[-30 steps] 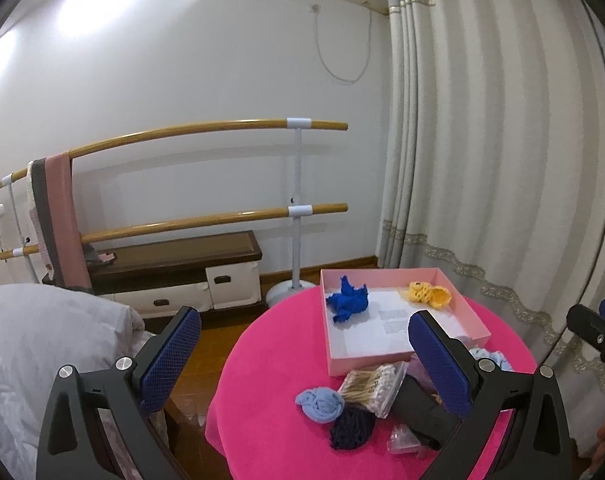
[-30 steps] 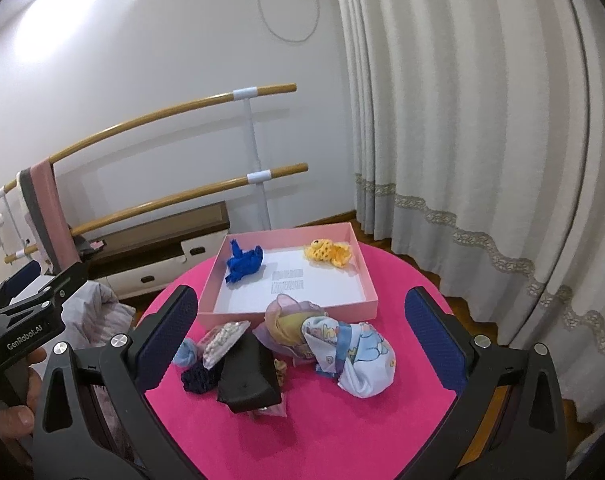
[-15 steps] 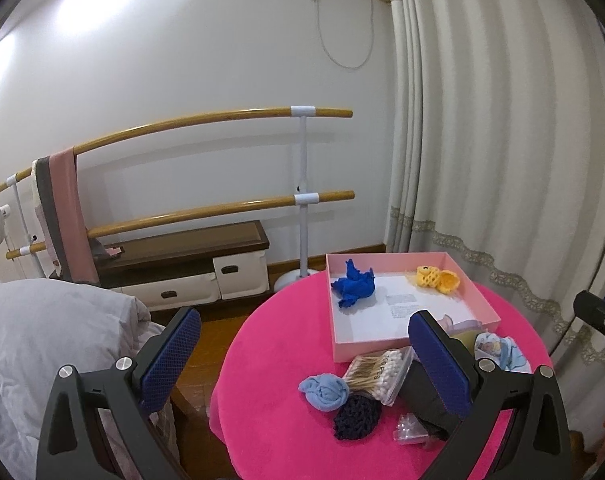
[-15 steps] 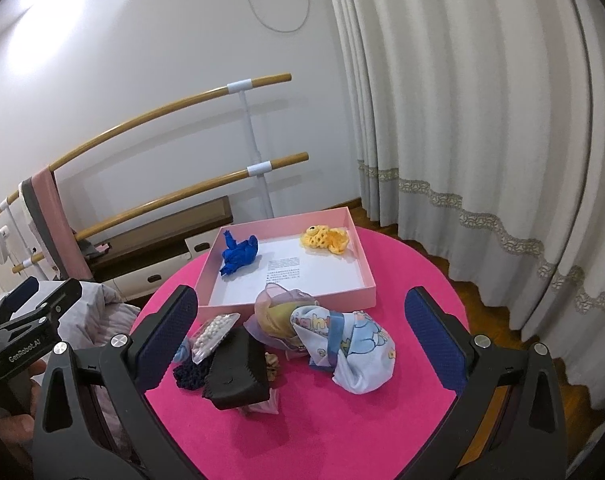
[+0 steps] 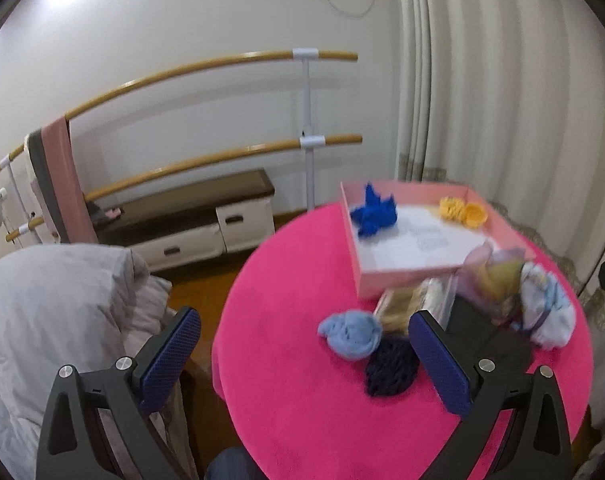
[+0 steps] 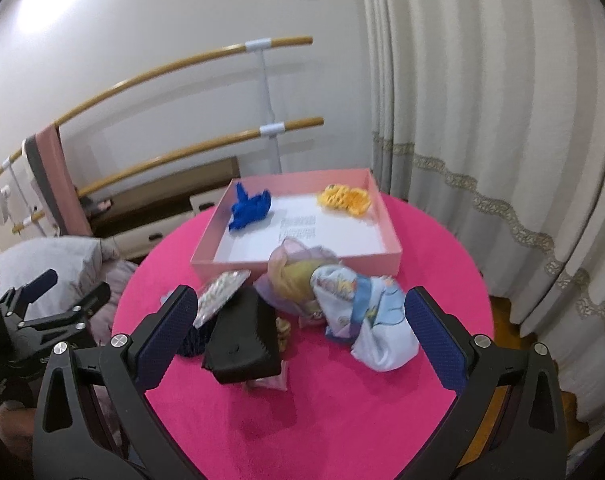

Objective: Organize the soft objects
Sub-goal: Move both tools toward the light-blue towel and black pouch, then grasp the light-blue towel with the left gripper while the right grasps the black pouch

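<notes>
My right claw point(image 6: 298, 332), spread wide and empty, hovers nearest the printed cloth bundle point(image 6: 366, 316) lying just ahead between its fingers; left claw point(image 5: 302, 352) likewise spread.

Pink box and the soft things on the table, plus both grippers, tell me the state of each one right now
pink box: open, no lid on it
blue knit item: inside the box
yellow knit item: inside the box
light blue cloth: balled, loose on the table
printed cloth: crumpled, outside the box
left gripper: open, empty
right gripper: open, empty
</notes>
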{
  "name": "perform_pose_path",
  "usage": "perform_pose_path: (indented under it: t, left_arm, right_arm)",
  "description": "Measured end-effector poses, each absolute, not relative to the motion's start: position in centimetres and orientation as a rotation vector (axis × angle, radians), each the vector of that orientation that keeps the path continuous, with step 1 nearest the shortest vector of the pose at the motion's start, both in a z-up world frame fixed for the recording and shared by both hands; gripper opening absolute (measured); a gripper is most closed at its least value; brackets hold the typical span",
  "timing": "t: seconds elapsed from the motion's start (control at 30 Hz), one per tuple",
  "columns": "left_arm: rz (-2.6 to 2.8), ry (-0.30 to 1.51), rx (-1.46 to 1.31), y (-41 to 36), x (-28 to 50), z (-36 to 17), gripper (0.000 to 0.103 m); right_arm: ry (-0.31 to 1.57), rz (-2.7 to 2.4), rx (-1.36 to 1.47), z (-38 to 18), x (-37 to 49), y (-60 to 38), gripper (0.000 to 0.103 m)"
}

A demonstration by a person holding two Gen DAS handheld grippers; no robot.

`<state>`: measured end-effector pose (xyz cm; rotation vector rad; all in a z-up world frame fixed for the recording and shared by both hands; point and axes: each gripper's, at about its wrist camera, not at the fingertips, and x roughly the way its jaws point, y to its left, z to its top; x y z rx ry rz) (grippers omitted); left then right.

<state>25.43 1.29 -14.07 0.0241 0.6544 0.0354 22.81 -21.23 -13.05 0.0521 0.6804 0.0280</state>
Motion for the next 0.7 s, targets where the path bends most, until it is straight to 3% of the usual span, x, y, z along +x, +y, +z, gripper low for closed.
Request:
perform_pose_path:
  t: [0.7]
  left_arm:
    - [0.01, 0.853, 0.026, 0.4, 39.1, -24.3, 0.103]
  right_arm:
    - [0.884, 0.114, -0.023, -19.9, 27.9, -17.3, 0.103]
